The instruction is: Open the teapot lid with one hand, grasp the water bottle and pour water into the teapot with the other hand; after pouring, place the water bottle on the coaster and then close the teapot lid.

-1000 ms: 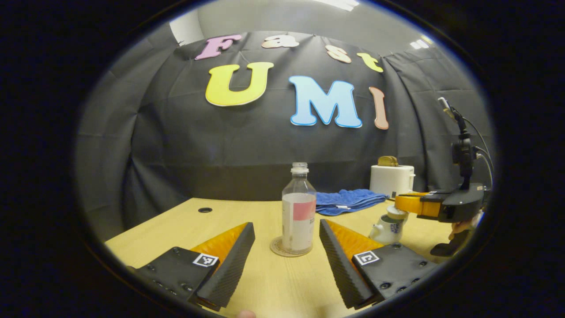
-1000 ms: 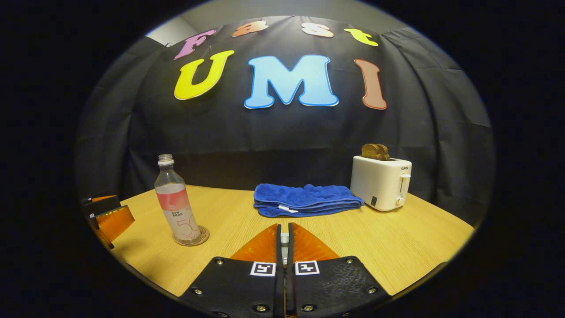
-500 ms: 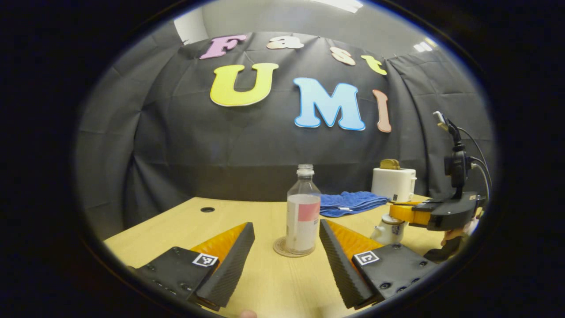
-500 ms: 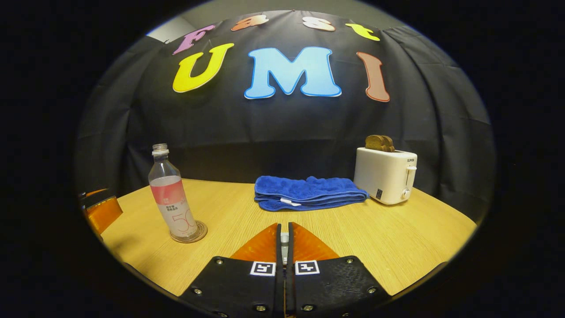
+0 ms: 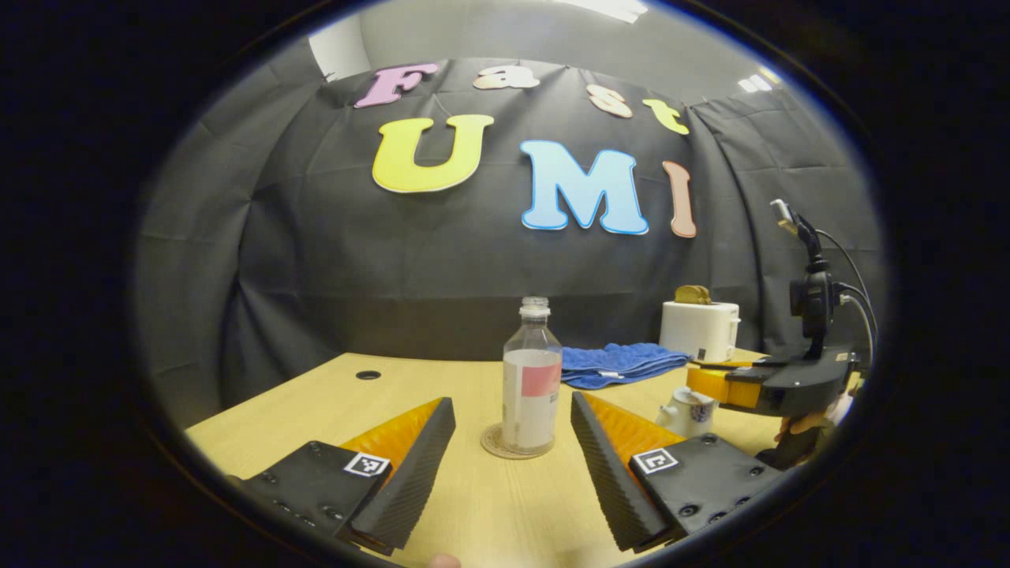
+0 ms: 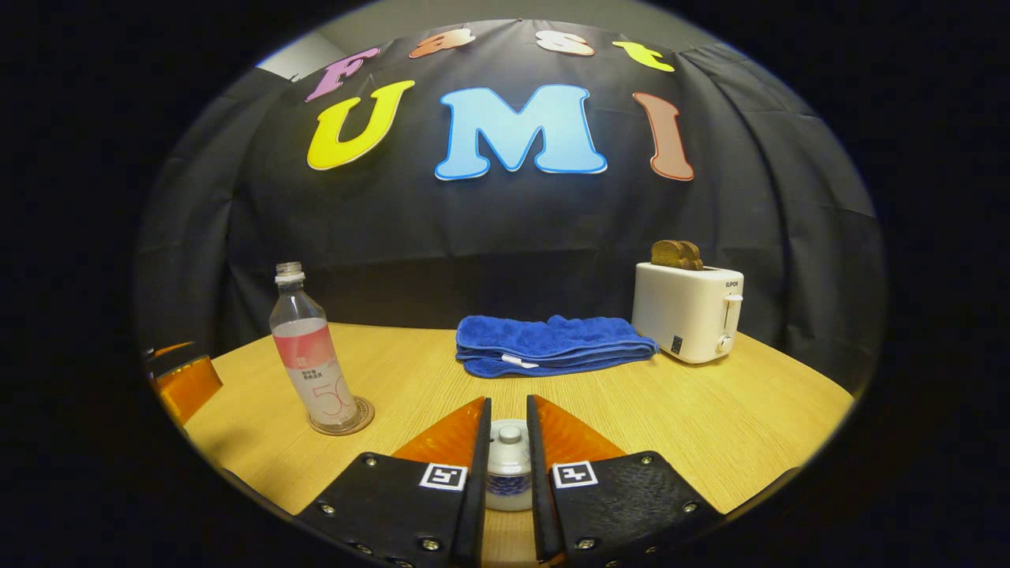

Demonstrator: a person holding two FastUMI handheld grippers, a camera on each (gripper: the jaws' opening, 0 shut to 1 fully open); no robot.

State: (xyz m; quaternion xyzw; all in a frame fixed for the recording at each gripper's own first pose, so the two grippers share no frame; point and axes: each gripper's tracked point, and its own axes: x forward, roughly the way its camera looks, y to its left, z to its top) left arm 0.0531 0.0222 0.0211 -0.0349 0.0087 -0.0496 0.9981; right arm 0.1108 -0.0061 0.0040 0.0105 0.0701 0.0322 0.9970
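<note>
Right gripper view: the right gripper (image 6: 509,450) has its fingers parted a little, with the lid (image 6: 510,440) of the white teapot (image 6: 508,481) sitting in the gap below; whether the fingers touch it I cannot tell. The lid is on the pot. Taking the water bottle (image 6: 311,353) as landmark: it stands upright and uncapped on a round coaster (image 6: 359,416), with a pink band label and some small print too fine to read. To its right lies a folded blue towel (image 6: 548,345), and further right a white toaster (image 6: 689,312) with toast (image 6: 676,253) in its slots; lettering on the toaster's front is there, left unread. All rest on a light wood-grain table (image 6: 734,426) before a black cloth wall.

In the left gripper view, the left gripper (image 5: 513,430) is spread wide and empty, the bottle just beyond its fingertips. A round cable hole (image 5: 367,375) lies in the table left of the bottle.
</note>
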